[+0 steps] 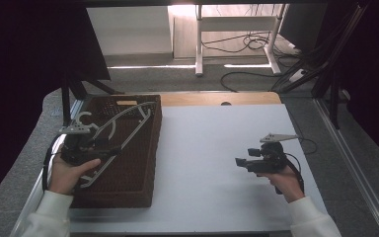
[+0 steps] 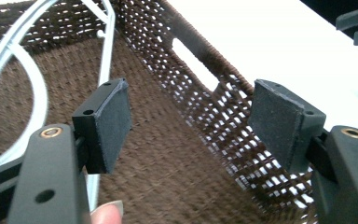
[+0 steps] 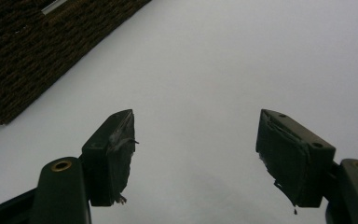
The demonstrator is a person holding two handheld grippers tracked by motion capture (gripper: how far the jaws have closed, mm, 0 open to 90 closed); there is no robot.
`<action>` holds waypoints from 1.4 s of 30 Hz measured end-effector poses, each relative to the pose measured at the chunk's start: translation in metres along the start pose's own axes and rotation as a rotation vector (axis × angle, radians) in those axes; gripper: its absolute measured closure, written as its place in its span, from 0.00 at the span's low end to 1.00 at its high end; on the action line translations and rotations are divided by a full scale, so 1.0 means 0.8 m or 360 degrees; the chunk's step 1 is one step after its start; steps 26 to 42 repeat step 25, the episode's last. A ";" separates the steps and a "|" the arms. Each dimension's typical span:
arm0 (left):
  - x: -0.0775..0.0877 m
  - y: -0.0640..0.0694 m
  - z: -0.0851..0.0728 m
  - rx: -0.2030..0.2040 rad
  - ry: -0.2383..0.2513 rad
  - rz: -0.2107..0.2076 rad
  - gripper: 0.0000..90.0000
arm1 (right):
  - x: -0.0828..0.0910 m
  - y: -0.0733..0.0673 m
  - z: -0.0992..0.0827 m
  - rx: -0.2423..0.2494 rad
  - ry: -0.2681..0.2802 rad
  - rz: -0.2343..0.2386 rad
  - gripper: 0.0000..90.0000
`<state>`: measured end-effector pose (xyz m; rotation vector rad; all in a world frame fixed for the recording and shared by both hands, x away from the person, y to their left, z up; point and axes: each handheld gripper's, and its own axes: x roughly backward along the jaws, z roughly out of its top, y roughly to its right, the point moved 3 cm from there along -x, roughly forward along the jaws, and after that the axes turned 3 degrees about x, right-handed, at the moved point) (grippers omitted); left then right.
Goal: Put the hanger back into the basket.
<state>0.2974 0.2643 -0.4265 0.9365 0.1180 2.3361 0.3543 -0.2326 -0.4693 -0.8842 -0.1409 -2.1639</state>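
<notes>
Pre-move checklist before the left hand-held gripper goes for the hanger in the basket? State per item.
1. Left hand-held gripper open, nothing between its pads: ok.
2. Left hand-held gripper is over the brown woven basket: ok.
3. White hanger lies in the basket, propped at a slant toward the far corner: ok.
4. Hanger sits between the left jaws: not ok; in the left gripper view its wire runs off to the side of the left pad.
5. Right hand-held gripper open and empty over the bare white table, away from the basket: ok.
6. Hanger hook free of the weave: cannot tell.
</notes>
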 end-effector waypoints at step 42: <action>-0.023 0.046 -0.023 -0.0089 -0.0037 -0.0003 0.33 | -0.001 0.000 0.001 0.0057 0.0021 0.0005 0.29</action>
